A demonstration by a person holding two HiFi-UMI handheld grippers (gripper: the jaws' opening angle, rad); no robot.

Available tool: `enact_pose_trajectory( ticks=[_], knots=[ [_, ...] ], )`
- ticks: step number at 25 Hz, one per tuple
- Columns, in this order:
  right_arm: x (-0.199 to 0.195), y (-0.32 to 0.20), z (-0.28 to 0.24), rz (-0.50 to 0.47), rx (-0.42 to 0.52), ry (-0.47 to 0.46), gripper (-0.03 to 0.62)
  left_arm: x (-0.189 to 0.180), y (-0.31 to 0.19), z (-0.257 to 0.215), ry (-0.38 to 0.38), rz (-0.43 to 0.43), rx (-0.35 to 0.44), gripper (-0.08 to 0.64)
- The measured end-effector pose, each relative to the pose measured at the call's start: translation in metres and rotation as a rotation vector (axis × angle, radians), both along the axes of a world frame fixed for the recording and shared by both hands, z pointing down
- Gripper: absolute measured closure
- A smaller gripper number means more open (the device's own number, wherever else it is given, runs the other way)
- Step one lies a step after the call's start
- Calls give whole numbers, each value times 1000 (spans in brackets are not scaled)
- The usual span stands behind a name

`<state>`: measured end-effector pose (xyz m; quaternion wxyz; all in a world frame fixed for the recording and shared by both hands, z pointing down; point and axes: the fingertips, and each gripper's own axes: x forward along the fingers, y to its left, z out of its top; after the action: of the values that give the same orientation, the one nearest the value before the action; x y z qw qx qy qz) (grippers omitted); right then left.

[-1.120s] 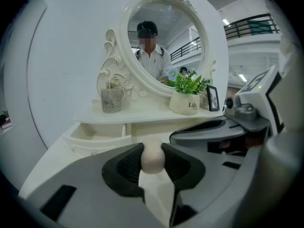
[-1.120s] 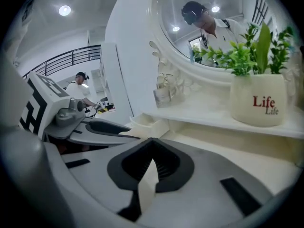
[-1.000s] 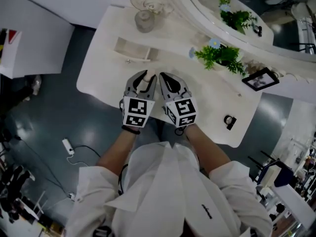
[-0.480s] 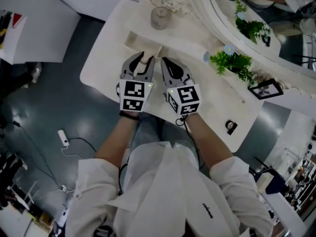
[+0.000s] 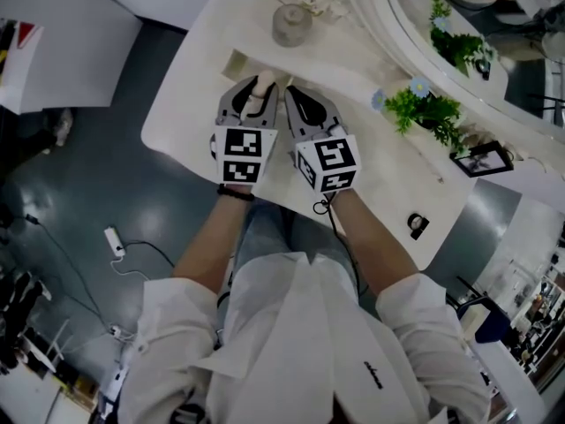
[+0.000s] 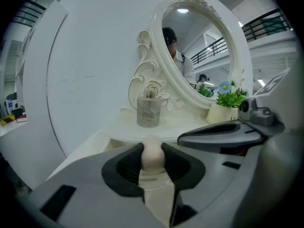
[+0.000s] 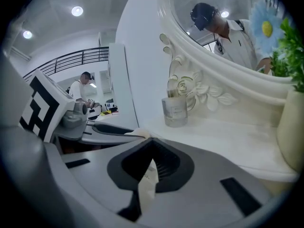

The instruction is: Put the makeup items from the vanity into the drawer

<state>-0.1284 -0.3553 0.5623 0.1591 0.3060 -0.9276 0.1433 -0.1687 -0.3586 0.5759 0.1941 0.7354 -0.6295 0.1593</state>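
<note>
- I see the makeup sponge (image 6: 153, 158), a smooth, beige, rounded egg shape with a matte surface; its blunt tip pokes up past the pads
- My left gripper (image 5: 255, 94) is clamped on it, above the vanity top (image 5: 380, 193), near the open drawer (image 5: 237, 64)
- My right gripper (image 7: 150, 141) sits just beside, jaws together on nothing
- Beyond stands a ribbed glass cup (image 6: 148, 111); behind it, the oval mirror (image 6: 199, 46)

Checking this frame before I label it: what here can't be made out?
- Drawer: inside too small in the head view, unseen in both gripper views.
- Beige rounded item: lower part hidden by the jaws of the left tool, left gripper view.
- Glass cup: contents blurred behind ribbed glass, both gripper views.
- Small black object: too small to identify, head view.
</note>
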Motion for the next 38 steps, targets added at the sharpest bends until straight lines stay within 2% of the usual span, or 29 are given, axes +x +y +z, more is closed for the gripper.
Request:
enact_pose_trajectory(
  ticks=[8, 15, 19, 22, 25, 30, 32, 34, 38],
  knots=[
    [-4, -4, 4, 3, -2, 9, 575, -1, -8, 9, 1, 2, -22, 423],
    [0, 1, 8, 12, -11, 15, 575, 1, -11, 23, 13, 30, -113, 423],
    [2, 2, 8, 12, -9, 15, 575, 2, -11, 26, 3, 37, -132, 420],
    [6, 1, 8, 17, -8, 15, 575, 6, -12, 28, 17, 63, -149, 384],
    [11, 2, 9, 27, -14, 14, 575, 8, -9, 26, 29, 80, -134, 342],
    [17, 3, 9, 36, -21, 16, 575, 0, -8, 12, 16, 55, -69, 333],
    [19, 3, 11, 39, -24, 17, 575, -3, -8, 4, -21, 45, -46, 366],
    [21, 2, 12, 43, -27, 19, 575, -3, -8, 6, -63, 45, -56, 490],
    [24, 4, 15, 47, -33, 23, 575, -1, -8, 23, -57, 44, -113, 502]
  ],
)
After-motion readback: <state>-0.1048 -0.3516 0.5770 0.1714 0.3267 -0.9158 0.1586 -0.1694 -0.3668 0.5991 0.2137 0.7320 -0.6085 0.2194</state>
